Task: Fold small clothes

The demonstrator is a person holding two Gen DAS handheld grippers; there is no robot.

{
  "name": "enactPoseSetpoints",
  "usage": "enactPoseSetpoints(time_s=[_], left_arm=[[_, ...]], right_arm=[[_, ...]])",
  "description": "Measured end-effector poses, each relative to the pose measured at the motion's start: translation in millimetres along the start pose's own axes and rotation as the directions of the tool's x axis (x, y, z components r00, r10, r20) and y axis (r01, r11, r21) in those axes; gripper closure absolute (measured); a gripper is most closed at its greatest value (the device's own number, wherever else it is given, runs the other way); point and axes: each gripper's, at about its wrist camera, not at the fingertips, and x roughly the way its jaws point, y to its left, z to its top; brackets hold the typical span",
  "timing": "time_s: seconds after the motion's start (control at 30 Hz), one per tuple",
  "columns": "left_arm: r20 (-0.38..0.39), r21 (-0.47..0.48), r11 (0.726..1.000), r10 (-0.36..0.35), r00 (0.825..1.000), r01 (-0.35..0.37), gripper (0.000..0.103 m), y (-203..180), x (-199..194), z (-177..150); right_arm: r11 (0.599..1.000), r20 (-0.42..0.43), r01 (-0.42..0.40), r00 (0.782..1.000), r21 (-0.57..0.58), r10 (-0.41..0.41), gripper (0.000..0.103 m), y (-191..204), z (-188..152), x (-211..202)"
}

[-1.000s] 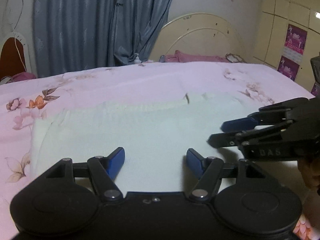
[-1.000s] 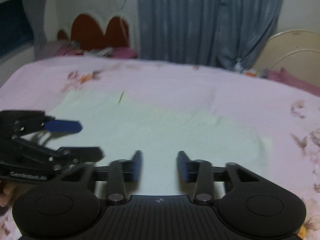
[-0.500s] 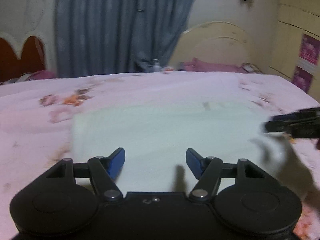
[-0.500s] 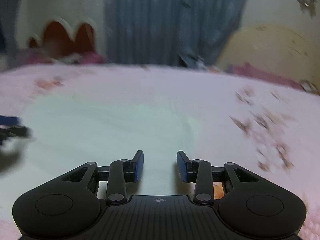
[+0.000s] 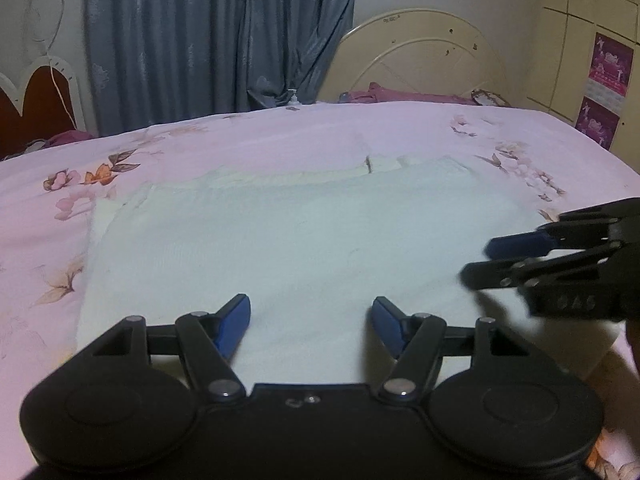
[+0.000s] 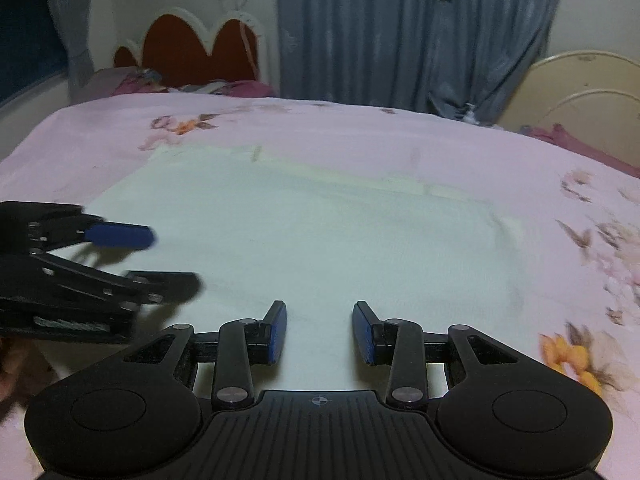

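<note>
In the left wrist view, the left claw (image 5: 311, 322) sits nearest, its blue-padded fingers (image 5: 234, 320) spread wide with nothing between them, poised over the near edge of the white garment (image 5: 288, 240). In the right wrist view the right claw (image 6: 319, 330) is likewise spread, though more narrowly, its pads (image 6: 278, 330) empty and hanging over the same near edge. Each claw shows in the other's camera: the right claw (image 5: 478, 260) enters the left view from the right side, over the garment's right portion, and the left claw (image 6: 172, 260) enters the right view from the left, over the garment's left portion; both appear spread there too, slightly blurred. The white garment (image 6: 312, 240) lies flat in a broad rectangle on the bed (image 5: 280, 132), which is covered by a pink floral sheet (image 6: 592, 240). Along the garment's far edge a paler folded strip (image 5: 304, 176) shows beneath the top layer. Beyond the bed hang blue-grey curtains (image 5: 208, 40). A cream curved headboard (image 5: 412, 48) stands to the right of them, and a red scalloped headboard (image 6: 192, 52) to the left. On the far right wall are cream cabinet panels with purple posters (image 5: 608, 68).
</note>
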Motion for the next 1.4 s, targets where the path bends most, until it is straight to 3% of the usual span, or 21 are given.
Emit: enactPoseSetpoints(time_s=[0.17,0.27,0.4,0.57,0.77,0.97,1.07,1.23,1.4], left_arm=[[-0.005,-0.008,1.0,0.014,1.0,-0.014,0.038,-3.1,-8.1,-2.0],[0.02,-0.017,1.0,-0.012,1.0,0.012,0.038,-10.1,-24.0,-6.8],[-0.009,-0.024,0.999,-0.025,1.0,0.025,0.042,-21.7,-32.7,-25.5],[-0.025,-0.013,1.0,-0.016,1.0,0.016,0.039,-20.6,-35.5,-39.3],[-0.017,-0.043,0.999,-0.002,1.0,0.001,0.04,-16.9,-44.5,-44.1],[-0.017,-0.065,0.997,0.038,0.999,-0.039,0.04,-5.4,-58.0,-53.6],[-0.018,-0.084,0.994,0.068,0.998,-0.069,0.04,10.0,-68.3,-63.0],[-0.015,-0.104,0.989,0.102,0.995,-0.103,0.04,23.3,-81.9,-73.3],[-0.004,-0.13,0.983,0.127,0.992,-0.127,0.042,14.8,-89.2,-67.9]], right_arm=[[1.0,-0.015,0.021,1.0,0.018,-0.021,0.066,-11.2,-6.5,-19.5],[0.999,0.02,-0.041,0.999,0.01,0.041,0.066,4.1,-5.2,-36.1],[0.993,-0.018,-0.115,0.993,-0.039,0.114,0.066,31.7,-20.5,-38.0],[0.995,-0.044,-0.096,0.995,-0.038,0.094,0.066,36.8,-40.0,-34.4],[0.992,-0.04,-0.112,0.993,-0.062,0.11,0.066,44.8,-34.0,-44.1],[0.996,-0.058,-0.068,0.996,-0.065,0.064,0.066,41.4,-48.8,-48.2],[1.0,-0.056,-0.011,0.998,-0.024,0.009,0.081,21.3,-59.2,-59.9],[0.995,-0.061,0.086,0.995,0.051,-0.083,0.082,-15.6,-77.3,-79.6],[0.991,-0.057,0.107,0.993,0.077,-0.103,0.082,-21.6,-82.3,-88.8]])
